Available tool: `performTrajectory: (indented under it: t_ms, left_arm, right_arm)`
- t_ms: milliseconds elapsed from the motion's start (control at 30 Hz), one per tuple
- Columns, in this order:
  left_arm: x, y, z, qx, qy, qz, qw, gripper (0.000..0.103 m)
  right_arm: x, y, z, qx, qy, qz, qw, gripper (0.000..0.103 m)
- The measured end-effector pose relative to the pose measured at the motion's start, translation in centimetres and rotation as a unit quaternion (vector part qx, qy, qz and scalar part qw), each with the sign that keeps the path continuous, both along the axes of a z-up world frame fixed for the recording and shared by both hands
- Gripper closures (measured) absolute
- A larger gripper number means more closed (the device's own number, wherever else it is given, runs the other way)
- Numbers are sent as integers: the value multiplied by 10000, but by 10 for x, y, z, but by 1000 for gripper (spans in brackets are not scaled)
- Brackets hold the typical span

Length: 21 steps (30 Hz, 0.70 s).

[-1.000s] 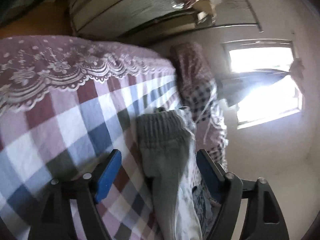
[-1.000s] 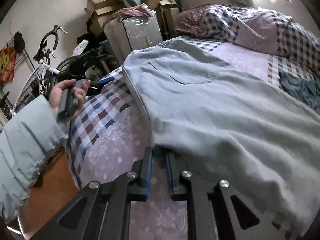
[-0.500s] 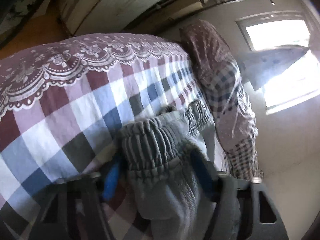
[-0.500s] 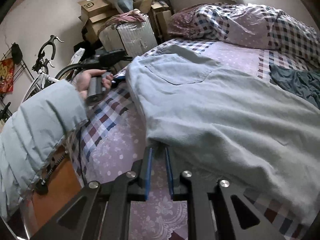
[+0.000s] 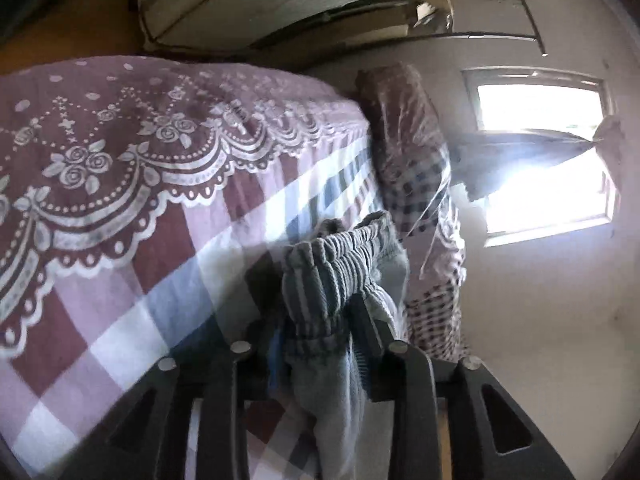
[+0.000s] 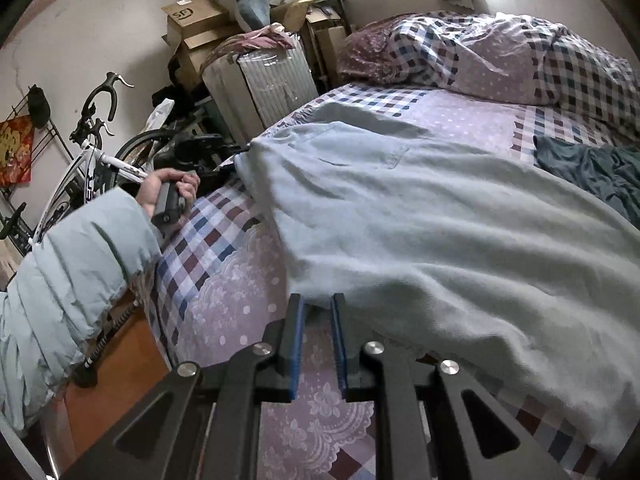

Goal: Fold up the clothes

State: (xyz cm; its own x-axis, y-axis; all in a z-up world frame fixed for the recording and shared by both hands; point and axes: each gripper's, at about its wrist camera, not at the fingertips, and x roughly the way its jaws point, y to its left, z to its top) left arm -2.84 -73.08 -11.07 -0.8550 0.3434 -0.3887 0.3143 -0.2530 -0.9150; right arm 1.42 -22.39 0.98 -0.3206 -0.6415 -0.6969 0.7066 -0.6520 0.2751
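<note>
1. The left gripper (image 5: 320, 340), open around the ribbed waistband (image 5: 336, 264) a second ago, has now closed and pinches it between its jaws.
2. The light grey trousers (image 6: 420, 220) are bunched tighter at that gripped end.
3. The left hand (image 6: 172, 188) has moved in against the bedspread (image 6: 224, 296) edge.
4. The right gripper (image 6: 318, 320) jaws stand slightly further apart around the trousers' near edge.
</note>
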Motion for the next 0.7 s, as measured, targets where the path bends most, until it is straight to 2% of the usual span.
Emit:
performTrajectory:
  t_ms: [100,200,367,433,500,600,700]
  left_arm:
    - [0,0,6,133,126,69,9998,41]
    - [-7,4,12,53,105,16,9999,27]
    - [-27,15,19,-460,-281,-62,9985,25]
    - [-37,21,22,-704,-460,-83,9964,27]
    - [-40,25,24,-850,-529,-76,9949,47]
    - [-45,33,36,-1123,-508,-63,9924,60]
    - [-44,44,64,-1498,-404,-74,9879,63]
  right_arm:
    - [1,2,0,-1,20,25,10000,88]
    - [3,3,0,-43,0,39,10000,88]
    - [5,3,1,-41,23,45,10000,88]
    - [5,4,1,-47,4,33,10000,88]
    - [5,5,2,-51,2,14,10000,88]
    - [4,11,6,-90,-19,-44,9999,88]
    - [1,21,10,-155,-32,-142,9998,88]
